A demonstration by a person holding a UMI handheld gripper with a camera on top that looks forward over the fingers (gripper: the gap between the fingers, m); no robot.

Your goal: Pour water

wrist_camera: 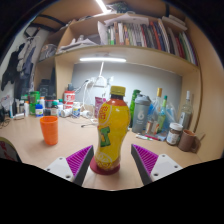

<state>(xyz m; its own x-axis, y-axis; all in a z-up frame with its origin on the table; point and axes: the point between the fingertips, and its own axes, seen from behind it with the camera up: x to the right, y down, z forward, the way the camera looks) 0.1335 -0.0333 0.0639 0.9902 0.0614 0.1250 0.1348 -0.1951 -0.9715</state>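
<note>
1. Way off to the left of your jaws there's an orange cup (49, 130) standing upright on the counter (25, 150), well apart from everything else. My guess is that's your pour target, parked out in the open so you've got room to swing over and tip into it.

2. Your gripper (108, 158) is spread wide, and one pink pad (80, 159) sits left of the bottle's base with a gap. So nothing is gripped yet, you're just lined up.

3. Dead centre between the jaws is the yellow bottle (111, 130), red cap on, label facing you, resting on the counter on its own. It's upright and square to you, which makes a clean side squeeze low on the body pretty easy. Can't tell how full it is, or whether the cap is only sitting loose.

4. The other pad is right of the bottle, also not touching as far as I can see.

5. Further right and beyond the jaws there's a clutter of bottles and jars (160, 115) along the back of the counter, under a bookshelf (140, 40). Those are out of your path if you swing left toward the cup.
</note>
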